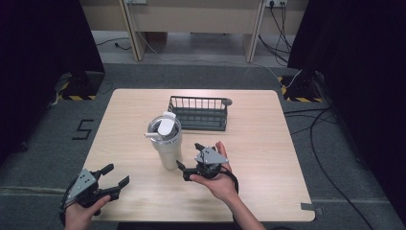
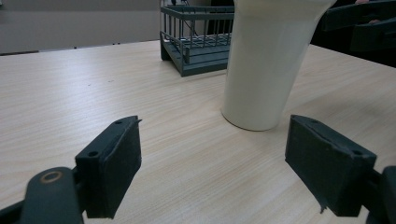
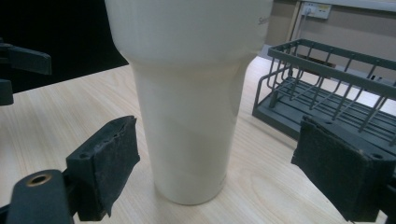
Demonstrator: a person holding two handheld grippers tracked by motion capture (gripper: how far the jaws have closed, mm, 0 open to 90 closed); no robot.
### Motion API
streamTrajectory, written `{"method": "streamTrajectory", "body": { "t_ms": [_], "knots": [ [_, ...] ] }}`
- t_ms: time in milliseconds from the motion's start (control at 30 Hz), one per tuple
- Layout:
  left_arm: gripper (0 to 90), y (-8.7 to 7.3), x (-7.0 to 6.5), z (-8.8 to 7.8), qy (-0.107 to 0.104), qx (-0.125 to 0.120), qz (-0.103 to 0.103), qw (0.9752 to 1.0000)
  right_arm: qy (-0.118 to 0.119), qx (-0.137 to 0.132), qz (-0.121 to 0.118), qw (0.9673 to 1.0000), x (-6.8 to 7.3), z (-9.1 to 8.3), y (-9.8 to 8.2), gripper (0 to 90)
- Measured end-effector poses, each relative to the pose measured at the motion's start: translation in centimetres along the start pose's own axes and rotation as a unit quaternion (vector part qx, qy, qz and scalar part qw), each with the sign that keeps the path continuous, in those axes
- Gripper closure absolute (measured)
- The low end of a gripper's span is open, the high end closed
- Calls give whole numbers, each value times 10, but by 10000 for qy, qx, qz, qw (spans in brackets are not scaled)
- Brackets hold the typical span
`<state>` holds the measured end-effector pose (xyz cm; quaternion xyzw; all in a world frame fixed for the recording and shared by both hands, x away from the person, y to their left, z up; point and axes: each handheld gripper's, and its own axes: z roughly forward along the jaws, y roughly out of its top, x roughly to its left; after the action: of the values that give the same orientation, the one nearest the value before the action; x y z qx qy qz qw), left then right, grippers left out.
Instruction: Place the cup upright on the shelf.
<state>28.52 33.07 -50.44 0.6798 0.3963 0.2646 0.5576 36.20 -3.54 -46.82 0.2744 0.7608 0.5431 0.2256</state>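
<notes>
Tumbler (image 1: 166, 143) just before rack (image 1: 198, 113)

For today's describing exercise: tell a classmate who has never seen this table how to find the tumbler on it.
Start at the light wooden table and find the dark wire rack near its far edge. Just in front of the rack, towards the person, stands the cream tumbler. It is the one tall, pale, upright thing there, tapering to a narrower base, with a white lid.

Cream tumbler (image 1: 167, 143), dark grey wire rack (image 1: 198, 113), pale wood-grain table (image 1: 258, 143), seemingly black gripper pads (image 3: 106, 163).
</notes>
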Motion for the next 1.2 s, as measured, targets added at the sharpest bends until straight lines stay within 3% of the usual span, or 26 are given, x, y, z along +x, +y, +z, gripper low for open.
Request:
{"method": "streamTrajectory", "body": {
  "t_ms": [1200],
  "knots": [
    [177,1,1,-1,-18,-9,13,10000,259,137,-33,9996,7,52,4,125]
  ]
}}
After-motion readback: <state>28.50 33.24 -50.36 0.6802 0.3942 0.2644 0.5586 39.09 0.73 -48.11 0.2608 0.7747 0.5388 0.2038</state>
